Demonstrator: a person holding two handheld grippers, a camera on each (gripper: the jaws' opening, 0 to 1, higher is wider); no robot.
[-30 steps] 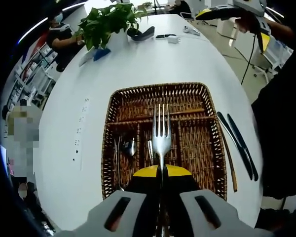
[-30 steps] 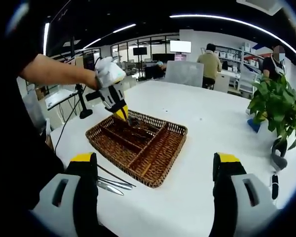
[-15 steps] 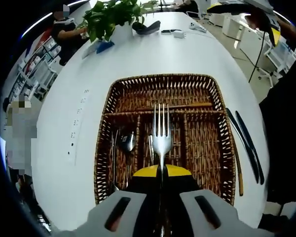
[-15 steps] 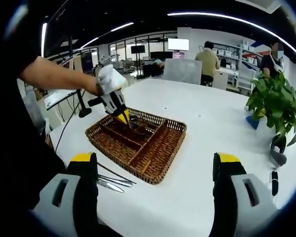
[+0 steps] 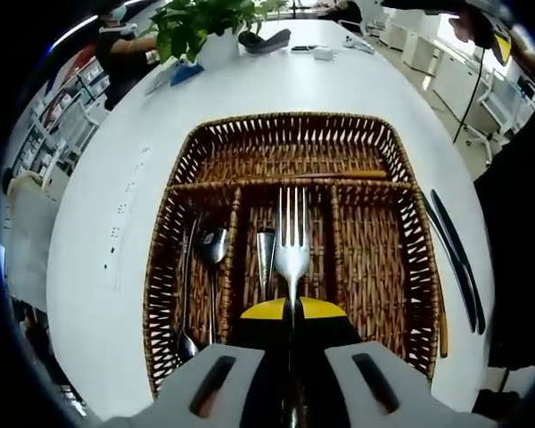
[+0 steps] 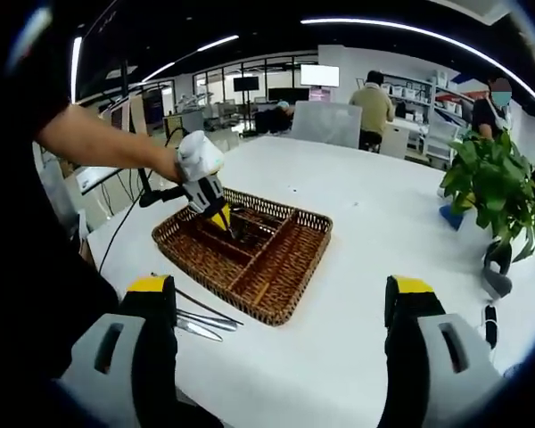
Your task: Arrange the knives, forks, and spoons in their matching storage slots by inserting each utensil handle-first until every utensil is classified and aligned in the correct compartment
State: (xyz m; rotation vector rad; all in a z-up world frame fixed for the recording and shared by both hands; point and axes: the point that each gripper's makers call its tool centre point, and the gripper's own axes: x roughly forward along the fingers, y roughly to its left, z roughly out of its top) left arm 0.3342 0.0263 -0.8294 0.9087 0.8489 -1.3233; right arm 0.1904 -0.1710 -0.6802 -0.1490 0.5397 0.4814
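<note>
1. Fork (image 5: pixel 292 236) up front in the left gripper view, clamped by its handle in the left gripper (image 5: pixel 292 308), jaws closed on it, tines pointing away. It hangs over the middle slot of the wicker tray (image 5: pixel 294 129), which looks like the fork slot, since another utensil (image 5: pixel 265 254) lies just beside it in the same compartment.

2. Same view: spoons (image 5: pixel 211 250) sit in the compartment beside that one, so the sorting is partly done. The compartment on the other side looks bare, and a cross slot runs along the far end of the tray.

3. Out on the white table (image 5: pixel 98 205), just beside the tray's edge, two dark knives (image 5: pixel 455 259) lie side by side, not yet filed; I'd guess they are headed for that bare slot.

4. Over to the right gripper view: the right gripper (image 6: pixel 285 312) is held back with jaws wide apart, gripping nothing, idle over the table, presumably waiting its turn.

5. From here the tray (image 6: pixel 290 299) sits mid-table, and the left gripper (image 6: pixel 216 214) tilts down into it with a person's hand behind. The knives (image 6: pixel 201 321) lie on the near side, close to the right gripper's jaw.

6. A potted plant (image 6: pixel 490 187) stands well apart.
</note>
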